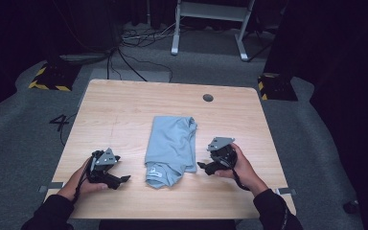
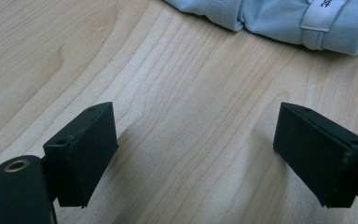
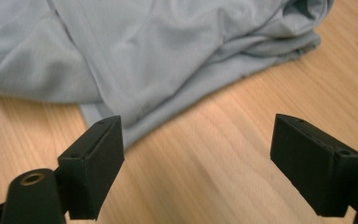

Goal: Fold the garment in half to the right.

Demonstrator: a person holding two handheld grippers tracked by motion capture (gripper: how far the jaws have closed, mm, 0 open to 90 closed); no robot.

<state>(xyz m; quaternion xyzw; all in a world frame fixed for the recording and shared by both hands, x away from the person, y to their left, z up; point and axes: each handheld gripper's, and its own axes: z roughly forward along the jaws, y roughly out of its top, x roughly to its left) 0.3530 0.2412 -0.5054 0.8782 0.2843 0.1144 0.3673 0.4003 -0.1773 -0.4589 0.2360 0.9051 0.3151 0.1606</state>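
A dim lab or recording studio: a wooden tabletop (image 1: 124, 110) on grey carpet (image 1: 19, 129), loose cables (image 1: 139, 36), hazard-striped stand bases (image 1: 52, 76).

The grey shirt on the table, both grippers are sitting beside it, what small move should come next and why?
Probably ease the right gripper forward onto the near edge of the grey shirt. Its jaws are open, with the cloth's edge lying just ahead of them, untouched. The left gripper is open too, but farther from the shirt.

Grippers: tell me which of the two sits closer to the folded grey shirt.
The right gripper: its open jaws nearly reach the grey shirt at its edge. The left gripper, also open, has a strip of bare wooden table before the shirt.
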